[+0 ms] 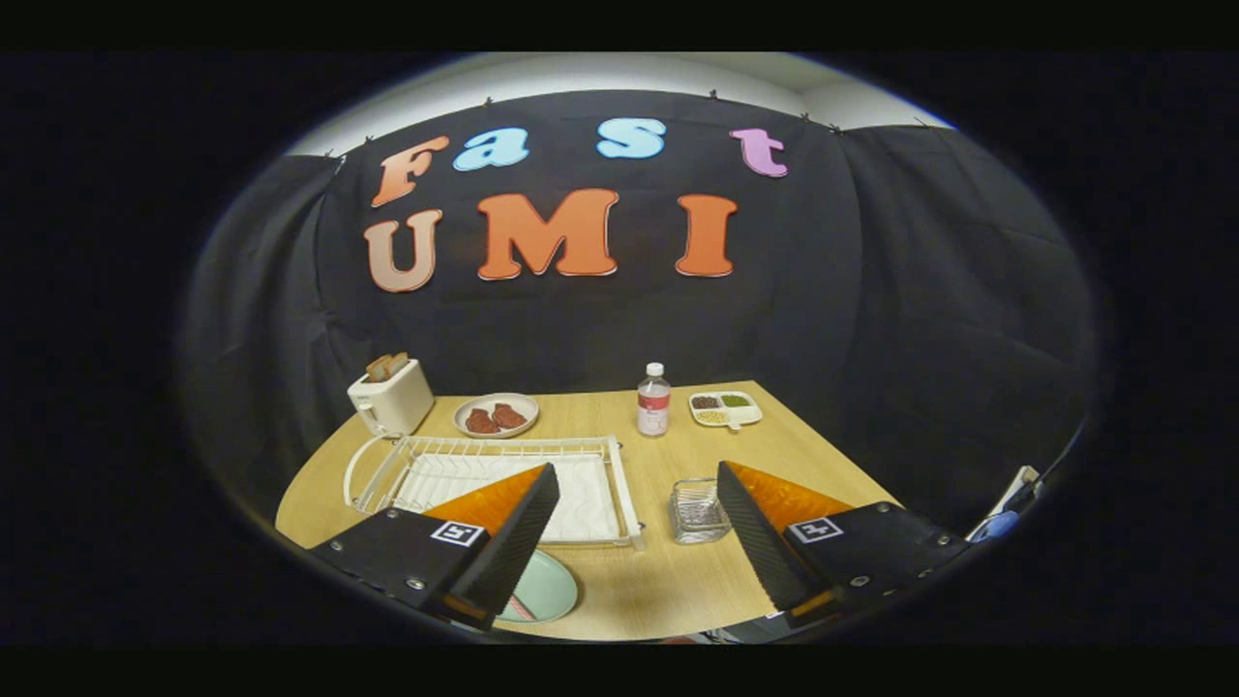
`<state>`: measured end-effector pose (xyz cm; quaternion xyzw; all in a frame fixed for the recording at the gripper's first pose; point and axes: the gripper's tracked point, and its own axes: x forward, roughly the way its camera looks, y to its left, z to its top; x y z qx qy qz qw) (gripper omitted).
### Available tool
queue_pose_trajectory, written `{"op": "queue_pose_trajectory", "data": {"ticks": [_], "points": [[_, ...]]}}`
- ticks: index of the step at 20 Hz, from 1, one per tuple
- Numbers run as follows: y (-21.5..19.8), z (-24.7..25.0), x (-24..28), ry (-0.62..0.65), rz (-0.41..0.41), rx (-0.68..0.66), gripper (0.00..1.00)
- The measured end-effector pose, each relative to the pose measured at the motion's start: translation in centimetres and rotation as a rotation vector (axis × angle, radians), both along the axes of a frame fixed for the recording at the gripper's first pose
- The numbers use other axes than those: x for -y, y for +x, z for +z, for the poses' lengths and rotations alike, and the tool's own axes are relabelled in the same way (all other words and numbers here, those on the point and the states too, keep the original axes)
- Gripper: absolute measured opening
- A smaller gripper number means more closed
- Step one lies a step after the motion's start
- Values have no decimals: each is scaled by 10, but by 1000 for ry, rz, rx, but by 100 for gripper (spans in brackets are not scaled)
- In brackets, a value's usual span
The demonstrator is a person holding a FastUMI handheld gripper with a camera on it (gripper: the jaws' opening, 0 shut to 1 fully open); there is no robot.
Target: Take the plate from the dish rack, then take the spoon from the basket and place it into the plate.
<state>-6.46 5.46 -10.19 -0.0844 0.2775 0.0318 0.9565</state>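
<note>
My gripper (638,469) is open above the wooden table, its two fingers spread wide with nothing between them. A pale green plate (547,586) lies flat on the table in front of the dish rack, partly hidden under my left finger (503,542). A thin pinkish object (520,608) rests on the plate by that finger, and I cannot tell what it is. The white wire dish rack (619,484) stands just beyond the plate, with no dishes in it. The small wire basket (699,510) sits right of the rack, next to my right finger (765,542).
At the back of the table (794,455) stand a white toaster (392,397) with bread, a plate of meat (497,415), a water bottle (654,401) and a divided tray of beans (725,408). Bare wood lies between the basket and the near edge.
</note>
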Motion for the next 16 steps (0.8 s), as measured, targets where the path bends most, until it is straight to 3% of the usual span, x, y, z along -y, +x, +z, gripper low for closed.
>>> {"op": "queue_pose_trajectory", "data": {"ticks": [16], "points": [[11, 45, 18, -18, -53, 111, 98]]}}
